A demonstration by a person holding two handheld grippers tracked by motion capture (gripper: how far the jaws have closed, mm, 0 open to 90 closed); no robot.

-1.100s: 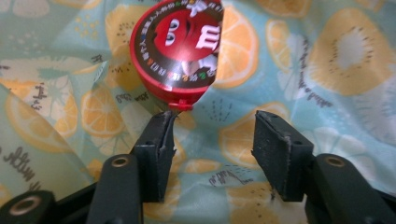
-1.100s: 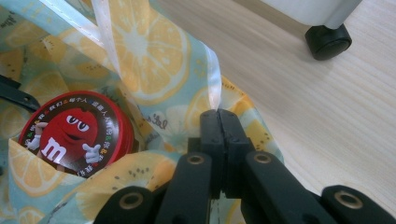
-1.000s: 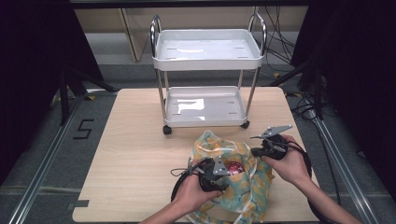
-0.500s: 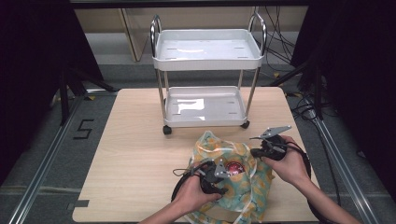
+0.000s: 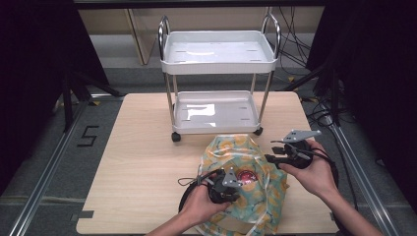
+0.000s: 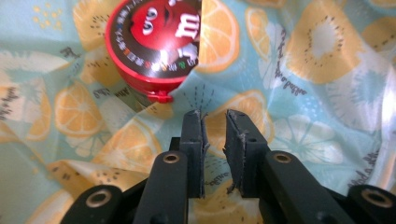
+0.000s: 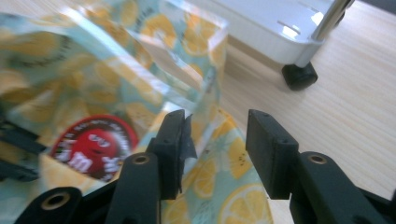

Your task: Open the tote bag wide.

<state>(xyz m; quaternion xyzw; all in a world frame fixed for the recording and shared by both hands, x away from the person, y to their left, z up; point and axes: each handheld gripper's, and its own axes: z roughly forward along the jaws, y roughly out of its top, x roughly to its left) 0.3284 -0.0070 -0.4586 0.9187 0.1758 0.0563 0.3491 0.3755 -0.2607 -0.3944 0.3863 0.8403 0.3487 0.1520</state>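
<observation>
A light-blue bag printed with orange slices [image 5: 246, 147] lies on the table's near right. Inside its open mouth sits a red M&M's tub [image 5: 244, 176], seen lid-on [image 6: 154, 42] and partly behind the bag's rim [image 7: 93, 144]. My left gripper [image 5: 235, 187] points into the mouth. Its jaws have just been closing and stand a narrow gap apart [image 6: 215, 123] over the bag's fabric [image 6: 317, 70], just short of the tub. My right gripper [image 5: 271, 151] hovers at the bag's right edge. Its jaws have just been opening and stand apart [image 7: 217, 128], with the bag's rim [image 7: 205, 100] loose beside the left pad.
A white two-shelf cart [image 5: 216, 54] on wheels stands on the wooden table [image 5: 142, 147] just behind the bag, both shelves bare. One of its black wheels [image 7: 299, 74] is close beyond my right gripper. Cables trail from both grippers.
The right hand has risen slightly by the bag's right edge. The left hand has stayed at the bag's mouth.
</observation>
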